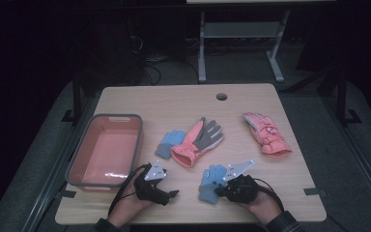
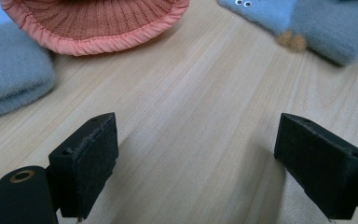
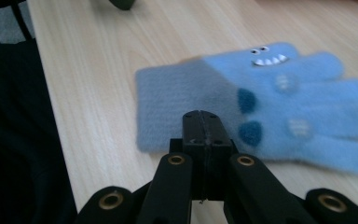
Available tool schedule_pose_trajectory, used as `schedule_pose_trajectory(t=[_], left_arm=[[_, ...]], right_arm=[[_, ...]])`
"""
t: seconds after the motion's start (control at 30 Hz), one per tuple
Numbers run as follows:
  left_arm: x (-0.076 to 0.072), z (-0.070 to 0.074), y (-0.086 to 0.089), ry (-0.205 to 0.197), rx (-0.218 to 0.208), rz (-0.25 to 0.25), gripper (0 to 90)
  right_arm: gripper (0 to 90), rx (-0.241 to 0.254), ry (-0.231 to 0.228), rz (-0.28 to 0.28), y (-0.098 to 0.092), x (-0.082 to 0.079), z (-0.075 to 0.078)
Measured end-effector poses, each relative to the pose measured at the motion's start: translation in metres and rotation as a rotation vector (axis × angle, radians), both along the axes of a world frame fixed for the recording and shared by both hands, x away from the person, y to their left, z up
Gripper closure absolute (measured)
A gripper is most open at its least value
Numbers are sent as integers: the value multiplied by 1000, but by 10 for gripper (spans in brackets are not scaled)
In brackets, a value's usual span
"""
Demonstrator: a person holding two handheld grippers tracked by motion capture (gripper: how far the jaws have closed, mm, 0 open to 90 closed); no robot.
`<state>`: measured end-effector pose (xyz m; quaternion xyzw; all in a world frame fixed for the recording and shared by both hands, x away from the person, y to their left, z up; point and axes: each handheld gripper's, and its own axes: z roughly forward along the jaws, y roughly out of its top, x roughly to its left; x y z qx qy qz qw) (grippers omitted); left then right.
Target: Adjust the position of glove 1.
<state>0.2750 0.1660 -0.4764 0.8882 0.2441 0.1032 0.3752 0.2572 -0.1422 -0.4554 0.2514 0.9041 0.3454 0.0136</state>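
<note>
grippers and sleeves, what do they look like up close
Both grippers, left and right, are black, each topped with a grey three-cornered plate and trailing a black cable. The jaws are blocky black pads on black links with brass-coloured rivets. The person's sleeves look dark and ribbed or striped at the cuffs.

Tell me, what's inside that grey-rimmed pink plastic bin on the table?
Nothing visible: the grey-rimmed pink plastic bin shows a bare pink floor with a light glare. Its near wall hides a thin strip of floor along that edge.
</note>
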Motion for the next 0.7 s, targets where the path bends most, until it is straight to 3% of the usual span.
schedule_pose_trajectory(t=[0.27,0.4,0.5,0.7], left_arm=[[0,0,0,0,-1,1,127],[0,0,0,0,0,0,127],[0,0,0,0,-1,2,127],[-1,0,-2,-4,-3,17,126]], right_arm=[[898,2,3,55,20,-3,-3],[894,9,-3,57,22,-2,-2],[808,28,-25,37,14,0,1],[544,58,-78,-61,-14,9,5]])
